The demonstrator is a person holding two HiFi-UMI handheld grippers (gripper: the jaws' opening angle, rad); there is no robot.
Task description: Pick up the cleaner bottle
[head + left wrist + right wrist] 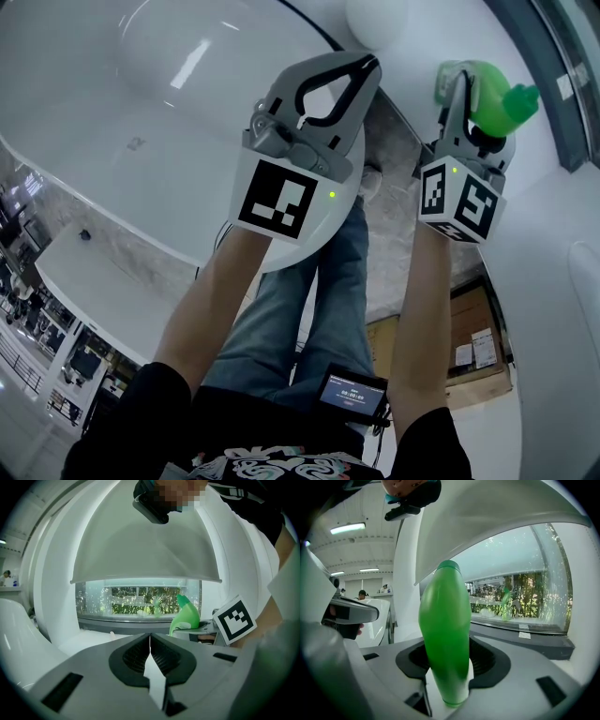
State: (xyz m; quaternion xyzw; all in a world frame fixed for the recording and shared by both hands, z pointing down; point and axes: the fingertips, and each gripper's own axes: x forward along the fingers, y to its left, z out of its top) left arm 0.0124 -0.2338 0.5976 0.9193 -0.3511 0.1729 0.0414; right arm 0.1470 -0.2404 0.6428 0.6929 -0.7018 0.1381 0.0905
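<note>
Cleaner bottle (444, 620) between jaws of right gripper (461, 89) — left gripper (150, 641), jaws together

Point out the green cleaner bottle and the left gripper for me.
cleaner bottle (444, 630): right gripper view, middle of its green body.
left gripper (150, 641): left gripper view, where its shut tips meet.

- The green plastic cleaner bottle (495, 101) stands gripped between the jaws of the right tongs (461, 86).
- The left tongs (367, 64), jaws together with nothing between them, sit left of the bottle.
- A large white glossy tub (169, 84) lies left of both tongs.
- A wide glass window (140, 599) stands behind the bottle.
</note>
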